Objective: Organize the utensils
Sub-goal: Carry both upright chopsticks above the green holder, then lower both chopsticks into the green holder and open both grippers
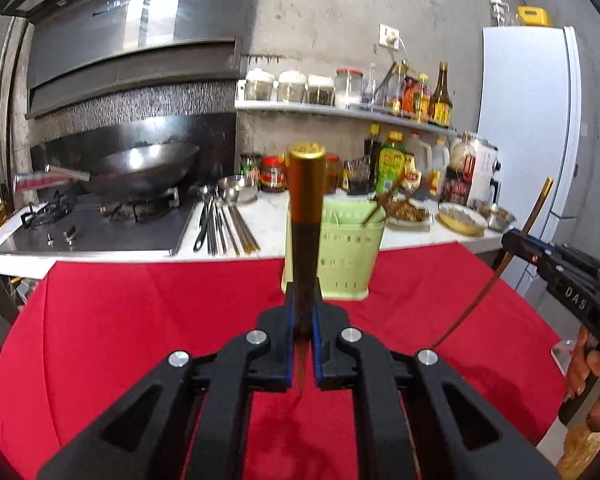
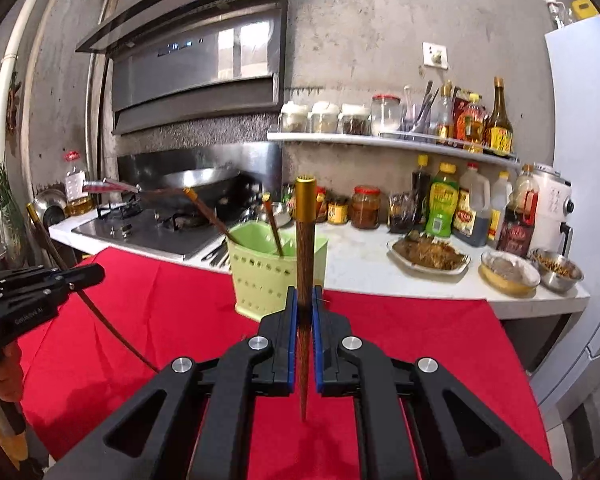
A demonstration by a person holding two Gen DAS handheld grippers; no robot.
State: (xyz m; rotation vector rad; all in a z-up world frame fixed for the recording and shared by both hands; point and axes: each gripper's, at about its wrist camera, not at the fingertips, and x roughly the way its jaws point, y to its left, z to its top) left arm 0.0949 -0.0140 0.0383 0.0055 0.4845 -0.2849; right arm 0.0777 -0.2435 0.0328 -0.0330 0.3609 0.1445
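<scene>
Two grippers are up over the red cloth (image 1: 140, 320), each clamped on one chopstick. The left gripper (image 1: 303, 300) pinches a dark chopstick (image 1: 305, 200), gold cap up, in front of the green holder (image 1: 348, 248). The right gripper (image 2: 305, 304) grips its own chopstick (image 2: 306, 248) the same way, point down. The holder stands at the cloth's far edge by the counter (image 2: 360, 256) with two chopsticks already leaning inside. More utensils (image 1: 224, 228) lie beside the stove (image 1: 100, 228), perhaps six or seven; blur hides the count.
</scene>
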